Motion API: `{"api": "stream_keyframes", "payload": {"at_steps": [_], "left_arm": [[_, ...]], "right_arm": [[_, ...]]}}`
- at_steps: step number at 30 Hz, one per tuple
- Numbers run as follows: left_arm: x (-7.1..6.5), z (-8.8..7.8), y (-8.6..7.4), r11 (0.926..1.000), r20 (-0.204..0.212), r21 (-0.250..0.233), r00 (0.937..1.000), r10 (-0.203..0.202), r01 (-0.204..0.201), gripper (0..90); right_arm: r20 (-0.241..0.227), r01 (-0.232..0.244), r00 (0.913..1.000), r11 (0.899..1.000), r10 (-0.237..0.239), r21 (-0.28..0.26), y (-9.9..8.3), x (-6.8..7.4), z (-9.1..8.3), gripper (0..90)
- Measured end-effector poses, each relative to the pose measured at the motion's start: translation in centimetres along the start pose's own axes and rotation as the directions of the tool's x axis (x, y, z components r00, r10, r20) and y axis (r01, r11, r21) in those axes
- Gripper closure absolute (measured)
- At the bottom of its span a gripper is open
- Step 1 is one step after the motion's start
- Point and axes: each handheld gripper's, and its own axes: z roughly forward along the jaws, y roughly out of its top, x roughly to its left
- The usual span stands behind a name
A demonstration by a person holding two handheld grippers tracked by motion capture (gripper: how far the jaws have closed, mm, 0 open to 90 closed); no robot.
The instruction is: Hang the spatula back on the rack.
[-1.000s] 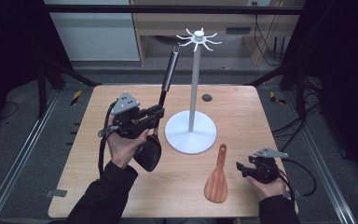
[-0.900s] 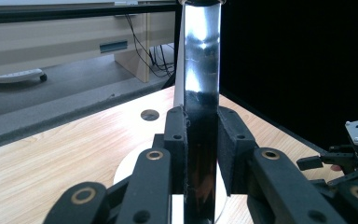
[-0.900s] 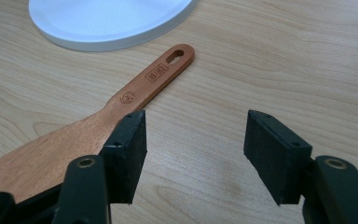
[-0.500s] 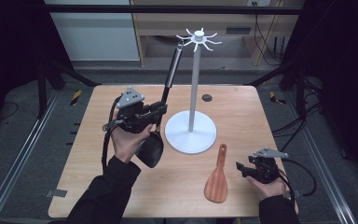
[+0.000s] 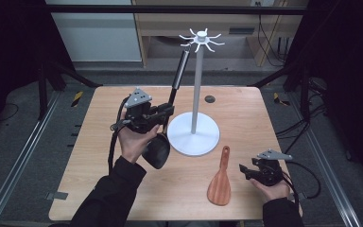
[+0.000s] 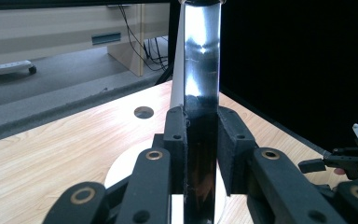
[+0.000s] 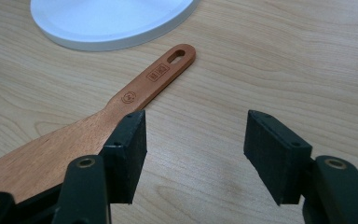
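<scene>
Pale wood-grain table [image 5: 274, 123] under you, dark room around it. Your left gripper [image 5: 163, 111] is clamped on the shaft of a black ladle with a long, glossy metal handle [image 5: 180, 71]; in the left gripper view the pads [image 6: 175, 140] press that handle [image 6: 200, 140] from both sides. The ladle hangs tilted, its black bowl [image 5: 157, 150] low beside your left hand [image 5: 134, 142], its top end up near the hooks of the white utensil stand with a round base and a ring of prongs [image 5: 199, 40]. From above I can't quite tell whether the tip has caught a hook yet; it looks close but probably not seated. So the lift looks done and the hanging is left. Farther out, a reddish-brown wooden rice paddle [image 5: 220, 182] lies flat on the table, just in front of the stand's base. Your right gripper [image 5: 246, 171] rests beside it, jaws spread wide and empty, the paddle [image 7: 98, 126] just past one pad [image 7: 128, 144]. That one is untouched.
</scene>
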Motion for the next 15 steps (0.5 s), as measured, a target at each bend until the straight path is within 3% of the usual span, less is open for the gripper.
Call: {"api": "stream_keyframes", "payload": {"at_steps": [15], "left_arm": [[0.5,1.5,-0.5,1.0000,0.026,-0.007,0.9997,-0.003,0.003,74.3]], "right_arm": [[-0.002,0.003,1.0000,1.000,-0.003,-0.001,0.0,0.0,0.0,39.4]]}}
